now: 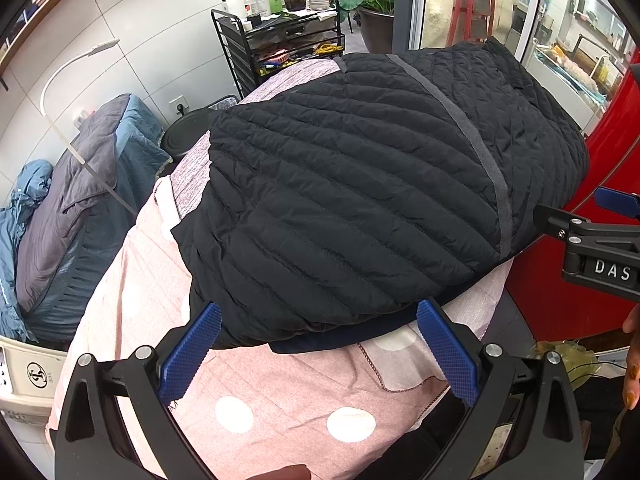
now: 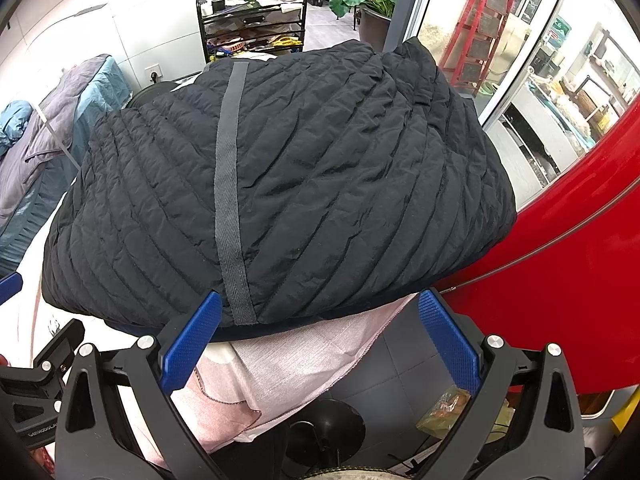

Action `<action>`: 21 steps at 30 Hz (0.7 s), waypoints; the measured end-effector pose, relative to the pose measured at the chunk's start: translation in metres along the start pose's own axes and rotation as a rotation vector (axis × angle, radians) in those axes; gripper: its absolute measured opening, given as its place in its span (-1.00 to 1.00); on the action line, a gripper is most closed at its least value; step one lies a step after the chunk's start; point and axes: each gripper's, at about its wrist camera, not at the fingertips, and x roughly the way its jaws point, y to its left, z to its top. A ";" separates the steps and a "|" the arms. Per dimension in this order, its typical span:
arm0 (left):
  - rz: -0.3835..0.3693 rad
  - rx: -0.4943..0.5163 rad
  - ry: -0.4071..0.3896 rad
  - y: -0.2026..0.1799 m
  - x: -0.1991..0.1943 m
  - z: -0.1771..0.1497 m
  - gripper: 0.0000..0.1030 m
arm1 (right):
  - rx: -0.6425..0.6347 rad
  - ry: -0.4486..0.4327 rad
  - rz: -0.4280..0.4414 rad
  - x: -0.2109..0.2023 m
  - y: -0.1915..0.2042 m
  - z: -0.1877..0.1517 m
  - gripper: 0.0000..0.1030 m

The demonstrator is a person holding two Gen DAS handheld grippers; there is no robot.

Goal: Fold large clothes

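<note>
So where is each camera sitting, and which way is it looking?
Left wrist: rides on the left gripper, looking forward over open jaws at the near edge of the black quilted jacket; the right gripper and some fingers show at right.
Right wrist: rides on the right gripper, facing the jacket's grey strap; the left gripper shows at left.
Shared: the jacket, pink cloth, black shelf cart.

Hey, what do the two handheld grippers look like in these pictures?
Both match: the left gripper and the right gripper have black angular frames with silver round bolts, and blue fingers with a fine knurled grip texture. The right gripper's side carries white letters, DAS.
</note>
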 end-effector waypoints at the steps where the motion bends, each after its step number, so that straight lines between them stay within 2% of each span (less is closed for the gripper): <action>1: 0.001 0.000 -0.001 0.000 0.000 0.000 0.88 | -0.001 0.000 -0.001 0.000 0.000 0.000 0.89; 7: -0.017 -0.005 -0.020 0.002 0.000 -0.001 0.88 | -0.001 0.000 0.000 0.000 0.000 -0.001 0.89; 9: -0.049 -0.024 -0.069 0.005 -0.005 -0.003 0.88 | -0.003 0.000 -0.001 0.000 0.000 -0.001 0.89; 12: -0.052 -0.032 -0.117 0.006 -0.010 -0.004 0.88 | -0.001 -0.001 0.000 0.000 0.000 0.000 0.89; 15: -0.046 -0.032 -0.110 0.006 -0.009 -0.003 0.88 | 0.000 -0.005 -0.001 0.000 0.000 0.001 0.89; 21: -0.027 -0.044 -0.025 0.007 0.000 0.000 0.88 | 0.003 -0.006 0.000 0.000 -0.002 0.003 0.89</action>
